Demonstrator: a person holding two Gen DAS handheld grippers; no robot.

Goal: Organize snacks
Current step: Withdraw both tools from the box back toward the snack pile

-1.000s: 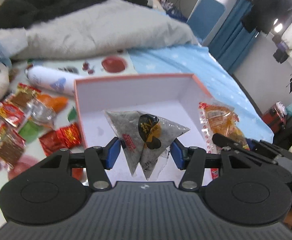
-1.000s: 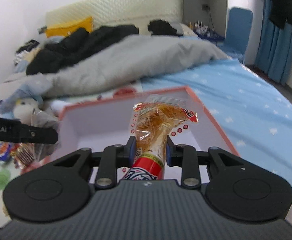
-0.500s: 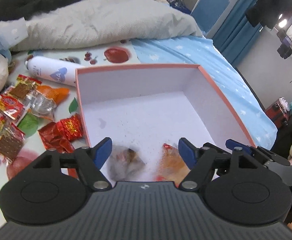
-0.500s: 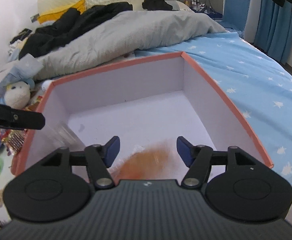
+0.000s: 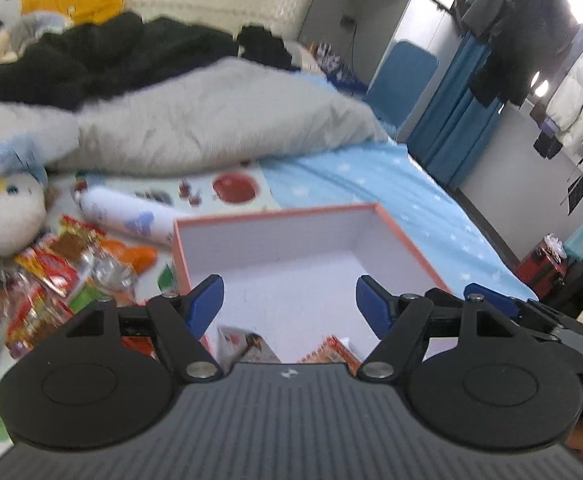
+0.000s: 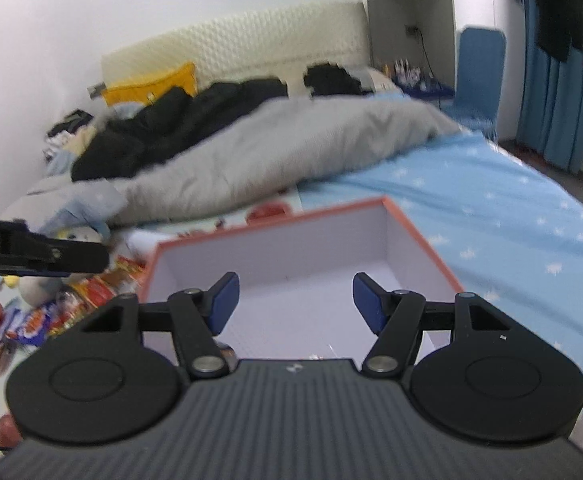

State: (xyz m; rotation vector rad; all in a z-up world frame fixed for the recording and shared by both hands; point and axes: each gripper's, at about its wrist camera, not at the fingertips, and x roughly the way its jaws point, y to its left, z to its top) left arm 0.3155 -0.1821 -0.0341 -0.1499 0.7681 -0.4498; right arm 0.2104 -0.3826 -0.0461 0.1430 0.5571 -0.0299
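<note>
The bed (image 5: 391,184), under a blue starred sheet, carries the orange-rimmed box (image 5: 407,240) at centre, a snack pile (image 5: 63,276) at nine o'clock (wrappers blurred), a white bottle (image 5: 127,216) and grey duvet (image 5: 211,120) toward twelve.

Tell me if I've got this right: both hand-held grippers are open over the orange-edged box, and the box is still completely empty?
Not quite. Both the left hand-held gripper and right hand-held gripper are open over the box, but it isn't empty: the left wrist view shows two snack packets inside.
</note>
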